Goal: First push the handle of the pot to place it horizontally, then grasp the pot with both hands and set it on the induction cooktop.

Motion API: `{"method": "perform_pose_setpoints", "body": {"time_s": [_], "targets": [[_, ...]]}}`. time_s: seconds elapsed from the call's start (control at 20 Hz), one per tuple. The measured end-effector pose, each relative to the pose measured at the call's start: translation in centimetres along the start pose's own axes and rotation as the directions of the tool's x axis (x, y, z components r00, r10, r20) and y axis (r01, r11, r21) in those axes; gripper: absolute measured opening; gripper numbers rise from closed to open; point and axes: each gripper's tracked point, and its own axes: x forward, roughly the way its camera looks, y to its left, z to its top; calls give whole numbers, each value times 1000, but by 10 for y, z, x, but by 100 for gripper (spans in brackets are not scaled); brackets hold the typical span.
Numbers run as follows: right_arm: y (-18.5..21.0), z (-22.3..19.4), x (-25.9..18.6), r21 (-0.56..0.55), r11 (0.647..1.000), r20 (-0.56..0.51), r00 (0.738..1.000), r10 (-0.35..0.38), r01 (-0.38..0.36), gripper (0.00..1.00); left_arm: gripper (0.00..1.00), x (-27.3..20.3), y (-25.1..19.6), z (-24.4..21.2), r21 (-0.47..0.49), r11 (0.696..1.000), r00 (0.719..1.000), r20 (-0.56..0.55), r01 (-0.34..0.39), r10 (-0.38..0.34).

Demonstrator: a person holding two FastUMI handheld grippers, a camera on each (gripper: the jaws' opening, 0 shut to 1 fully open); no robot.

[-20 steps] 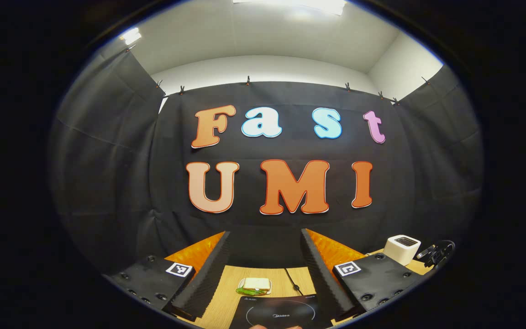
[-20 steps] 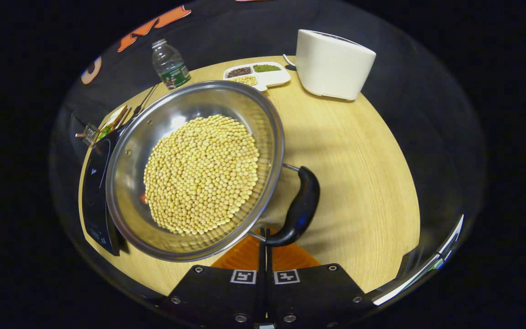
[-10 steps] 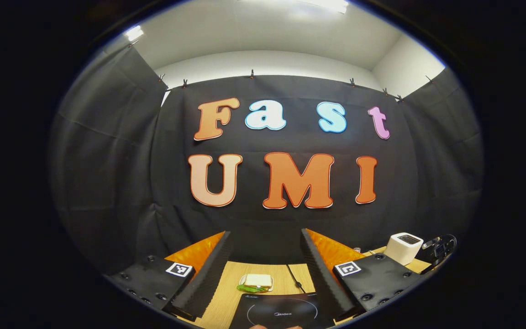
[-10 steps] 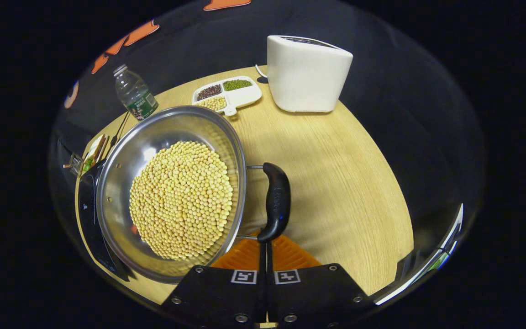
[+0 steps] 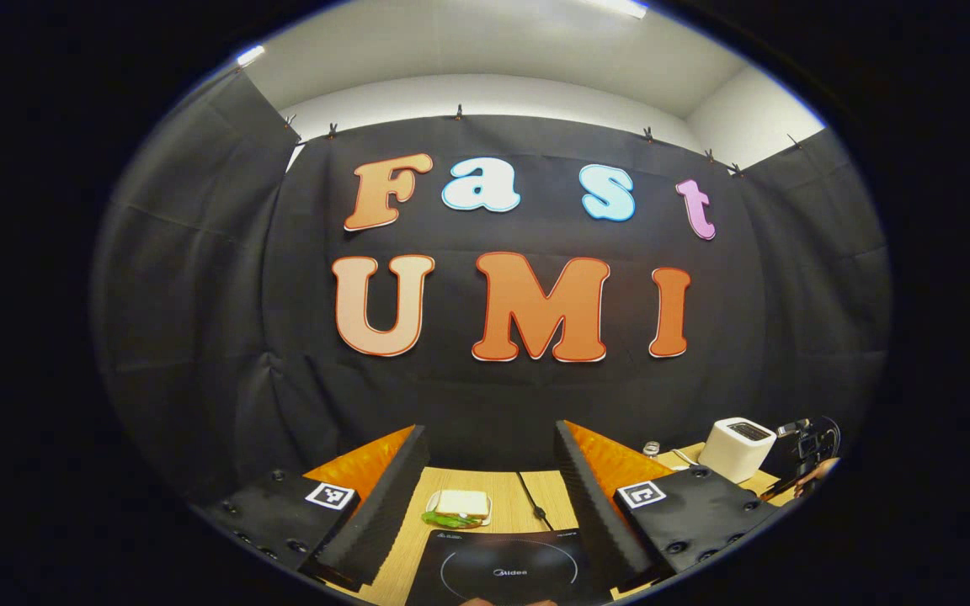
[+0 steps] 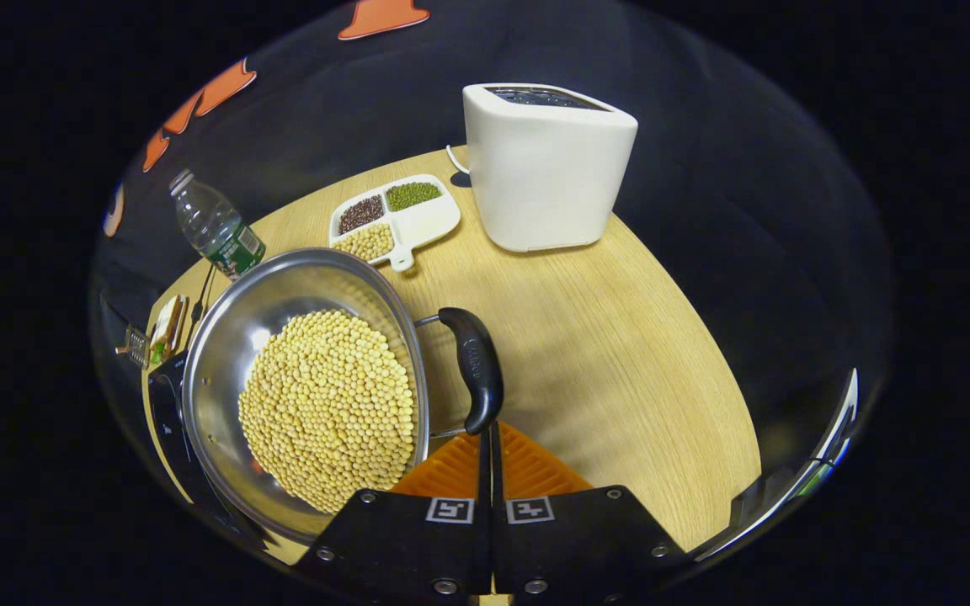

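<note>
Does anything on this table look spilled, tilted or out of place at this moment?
Nothing looks spilled. The pot full of soybeans partly overlaps the induction cooktop, and the shut right gripper meets its black handle.

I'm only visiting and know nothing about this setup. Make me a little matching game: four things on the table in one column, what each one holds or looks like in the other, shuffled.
Things:
1. pot
2. toaster
3. tray
4. bottle

Descriptions:
A. clear, with a green label
B. three kinds of beans in separate compartments
C. shiny metal, full of yellow beans
D. plain white box, slots on top

Pairs: 1-C, 2-D, 3-B, 4-A
</note>
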Motion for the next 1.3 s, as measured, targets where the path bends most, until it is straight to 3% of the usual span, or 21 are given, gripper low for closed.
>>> {"method": "perform_pose_setpoints", "body": {"time_s": [0.4,0.55,0.7,0.85,0.95,1.1,1.3], "targets": [[-12,23,8,0,1000,34,999,-18,18,1,98,17,-8,-32,-7,1000,997,-72,24,-24],[-13,24,3,-2,1000,36,999,-16,16,0,99,21,-26,-54,-15,998,989,-130,63,-64],[-17,33,-11,-6,1000,80,997,-9,9,1,98,25,-53,-86,-25,992,968,-219,120,-123],[-5,31,-39,-29,997,122,990,68,-65,6,98,29,-85,-120,-41,983,930,-320,179,-183],[0,39,-55,-61,994,165,981,98,-89,18,98,29,-104,-145,-50,978,899,-385,203,-207],[15,45,-63,-110,985,193,969,154,-134,50,99,27,-132,-180,-70,969,845,-477,237,-241],[19,57,-46,-183,979,263,955,137,-90,75,98,25,-164,-227,-86,964,774,-581,251,-253]]}}
